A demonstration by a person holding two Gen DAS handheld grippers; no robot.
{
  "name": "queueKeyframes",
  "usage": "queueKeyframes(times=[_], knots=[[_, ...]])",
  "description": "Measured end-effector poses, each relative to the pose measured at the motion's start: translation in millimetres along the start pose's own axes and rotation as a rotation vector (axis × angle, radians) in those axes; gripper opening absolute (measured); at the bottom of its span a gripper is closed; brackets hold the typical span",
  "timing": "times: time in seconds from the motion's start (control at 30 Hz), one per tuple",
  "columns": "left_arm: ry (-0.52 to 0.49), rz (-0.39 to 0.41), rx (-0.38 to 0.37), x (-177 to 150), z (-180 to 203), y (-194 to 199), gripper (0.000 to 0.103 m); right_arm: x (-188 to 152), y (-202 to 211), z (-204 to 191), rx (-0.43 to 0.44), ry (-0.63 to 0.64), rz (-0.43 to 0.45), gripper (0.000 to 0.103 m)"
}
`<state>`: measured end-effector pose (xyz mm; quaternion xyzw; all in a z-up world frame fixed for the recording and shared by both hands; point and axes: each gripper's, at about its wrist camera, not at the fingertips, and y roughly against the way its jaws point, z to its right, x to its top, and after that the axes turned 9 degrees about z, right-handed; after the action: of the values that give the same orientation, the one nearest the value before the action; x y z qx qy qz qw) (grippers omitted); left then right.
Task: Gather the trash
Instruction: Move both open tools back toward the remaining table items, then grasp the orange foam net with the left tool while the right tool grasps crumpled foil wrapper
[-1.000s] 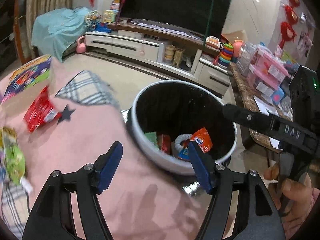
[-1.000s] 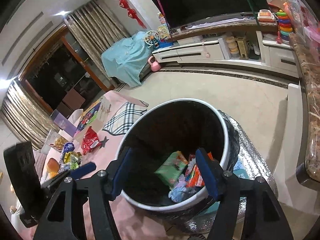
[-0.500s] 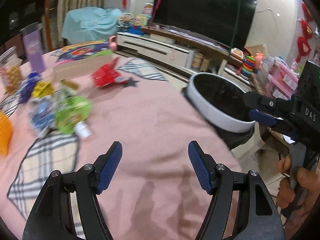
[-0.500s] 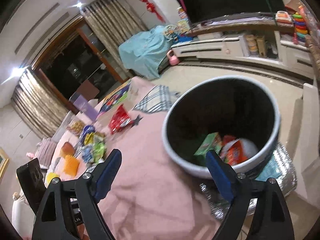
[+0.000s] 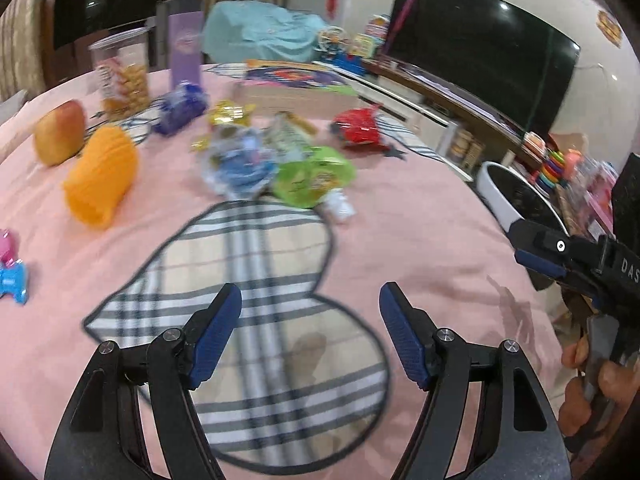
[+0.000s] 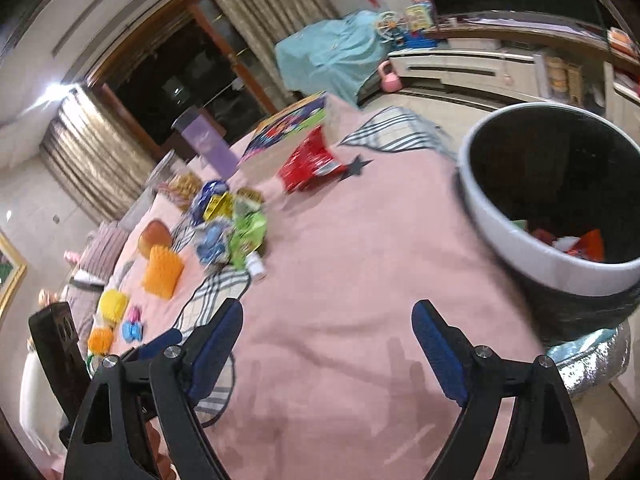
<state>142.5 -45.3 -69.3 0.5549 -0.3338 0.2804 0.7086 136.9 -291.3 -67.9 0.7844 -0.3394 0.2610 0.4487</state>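
Observation:
A heap of wrappers lies on the pink tablecloth [image 5: 400, 240]: a green pouch [image 5: 314, 176] with a white cap, a blue-white wrapper [image 5: 240, 160], a yellow wrapper [image 5: 230, 114] and a red packet [image 5: 358, 130]. The same green pouch [image 6: 250, 232] and red packet [image 6: 308, 162] show in the right wrist view. The white-rimmed trash bin [image 6: 560, 264] holds several wrappers at the table's right edge; it also shows in the left wrist view [image 5: 500, 196]. My left gripper [image 5: 310, 304] is open and empty above the plaid patch. My right gripper [image 6: 326, 322] is open and empty, left of the bin.
An apple [image 5: 60, 132], an orange spiky toy [image 5: 100, 176], a clear snack jar [image 5: 122, 76], a purple box [image 5: 186, 50] and a flat colourful box [image 5: 296, 80] stand on the table. Small pink and blue toys [image 5: 10, 276] lie at the left edge. A TV cabinet stands behind.
Both grippers have swung away from over the bin, leftward to the table. The left one now faces the wrapper heap; the bin has slid to the right edge of both views.

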Motion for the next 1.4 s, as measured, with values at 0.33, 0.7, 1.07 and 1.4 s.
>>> queueKeyframes(times=[0.33,0.7,1.07,1.4], knots=[[0.065,-0.001,0.064,-5,-49,2,0.073,-7,-29,-28,0.018,0.046,-0.042,0.088],[0.126,0.016,0.165,3,-100,5,0.073,-6,-57,-55,0.058,0.076,-0.054,0.088],[0.134,0.035,0.235,23,-143,4,0.078,-2,-93,-121,0.151,0.213,-0.048,0.087],[0.116,0.048,0.221,50,-172,-17,0.079,5,-144,-154,0.153,0.317,-0.061,0.072]])
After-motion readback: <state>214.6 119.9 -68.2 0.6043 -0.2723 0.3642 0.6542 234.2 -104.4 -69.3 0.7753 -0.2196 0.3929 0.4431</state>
